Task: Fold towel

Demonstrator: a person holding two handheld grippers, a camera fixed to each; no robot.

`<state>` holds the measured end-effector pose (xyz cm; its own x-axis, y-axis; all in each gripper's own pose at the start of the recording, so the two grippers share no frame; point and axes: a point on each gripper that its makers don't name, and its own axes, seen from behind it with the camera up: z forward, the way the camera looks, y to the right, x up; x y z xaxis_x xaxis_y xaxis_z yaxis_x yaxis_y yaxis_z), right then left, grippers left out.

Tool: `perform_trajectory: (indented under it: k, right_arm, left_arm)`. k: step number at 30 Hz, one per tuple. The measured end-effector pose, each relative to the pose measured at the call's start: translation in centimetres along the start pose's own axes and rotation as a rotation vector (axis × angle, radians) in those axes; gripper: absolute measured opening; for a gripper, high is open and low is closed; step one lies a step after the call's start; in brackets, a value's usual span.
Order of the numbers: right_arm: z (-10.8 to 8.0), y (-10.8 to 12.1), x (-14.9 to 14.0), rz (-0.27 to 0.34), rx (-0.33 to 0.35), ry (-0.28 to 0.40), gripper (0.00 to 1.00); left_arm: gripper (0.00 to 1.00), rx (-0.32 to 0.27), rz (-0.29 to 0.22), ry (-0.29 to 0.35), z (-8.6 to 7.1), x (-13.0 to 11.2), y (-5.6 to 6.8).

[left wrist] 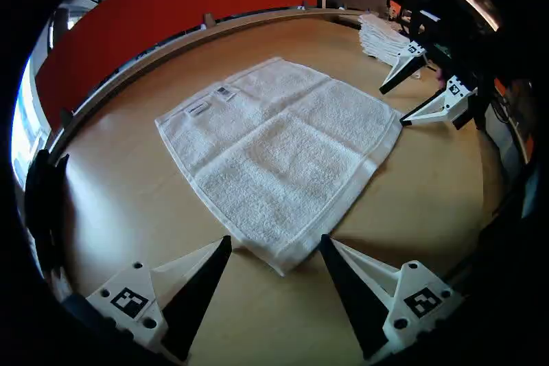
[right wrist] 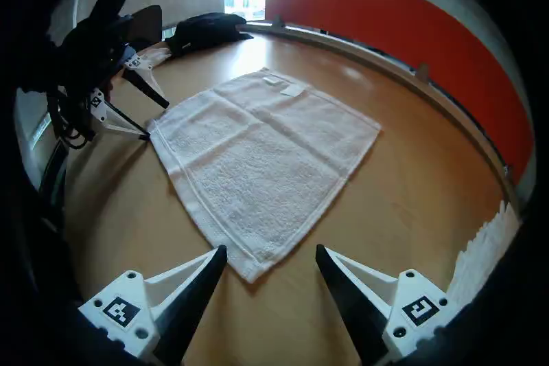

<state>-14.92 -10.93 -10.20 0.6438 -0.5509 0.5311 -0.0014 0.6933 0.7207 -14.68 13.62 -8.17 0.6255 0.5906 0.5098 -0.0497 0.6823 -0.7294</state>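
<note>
Corners of flat white terry towel (left wrist: 281,153) are bracketed dead ahead by spread-open left gripper (left wrist: 274,238) and right gripper (right wrist: 270,248).

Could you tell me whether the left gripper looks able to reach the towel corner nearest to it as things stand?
Probably yes: the left gripper is open, and the nearest corner of the towel lies flat on the table between its fingers, with nothing else in the way.
</note>
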Motion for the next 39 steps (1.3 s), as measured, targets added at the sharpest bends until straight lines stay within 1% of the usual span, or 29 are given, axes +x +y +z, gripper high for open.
perform_trajectory:
  k: [8, 12, 17, 20, 23, 33, 36, 39]
  right_arm:
    - [0.13, -0.29, -0.32, -0.010, 0.010, -0.005, 0.99]
    - [0.26, -0.41, -0.34, -0.010, 0.018, -0.007, 0.96]
    - [0.45, -0.51, -0.38, 0.001, 0.034, -0.012, 0.90]
    - [0.51, -0.61, -0.40, -0.008, 0.039, -0.014, 0.88]
    - [0.54, -0.56, -0.33, -0.007, 0.043, -0.018, 0.88]
    - [0.53, -0.68, -0.20, -0.035, 0.061, -0.020, 0.86]
    - [0.62, -0.74, -0.19, -0.038, 0.067, -0.023, 0.83]
    - [0.68, -0.90, -0.18, -0.041, 0.072, -0.024, 0.75]
  left_arm:
    - [0.96, -0.006, -0.037, 0.002, 0.00, -0.25, -0.08]
    - [0.96, -0.007, -0.031, 0.007, -0.02, -0.20, -0.06]
    - [0.96, -0.011, -0.028, 0.010, -0.07, -0.25, -0.05]
    - [0.96, -0.014, -0.028, 0.011, -0.11, -0.25, -0.02]
    - [0.96, -0.015, -0.025, 0.012, -0.16, -0.22, -0.02]
    - [0.96, -0.019, -0.021, 0.011, -0.19, -0.25, -0.02]
    - [0.96, -0.019, -0.021, 0.010, -0.17, -0.25, 0.00]
    - [0.96, -0.018, -0.023, 0.010, -0.15, -0.25, 0.02]
